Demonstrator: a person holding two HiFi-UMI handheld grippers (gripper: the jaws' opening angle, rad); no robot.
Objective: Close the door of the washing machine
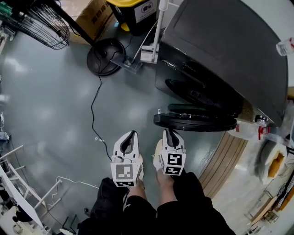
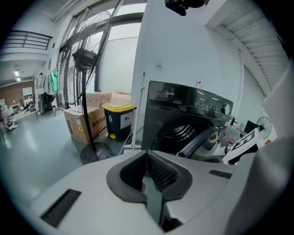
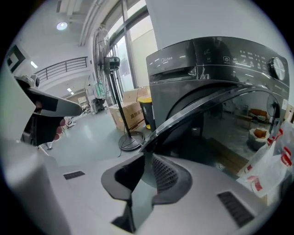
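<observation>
A dark grey washing machine point(image 1: 229, 50) stands at the upper right with its round door point(image 1: 195, 121) swung out wide over the floor. In the head view my left gripper point(image 1: 132, 136) and right gripper point(image 1: 169, 134) hang side by side just short of that door. Both are shut, with nothing between the jaws. In the right gripper view the door's curved edge point(image 3: 206, 103) runs right above the tips of my right gripper point(image 3: 146, 155); I cannot tell whether they touch. The left gripper point(image 2: 147, 153) faces the machine point(image 2: 183, 110), its open drum point(image 2: 179, 133) and the door point(image 2: 197, 142).
A standing fan's round base point(image 1: 104, 56) and its cable point(image 1: 94, 105) lie on the floor to the left. Behind are a cardboard box point(image 1: 94, 16) and a black bin point(image 1: 133, 11). Wooden planks point(image 1: 225, 160) and a plastic bag point(image 1: 250, 131) sit right of the door.
</observation>
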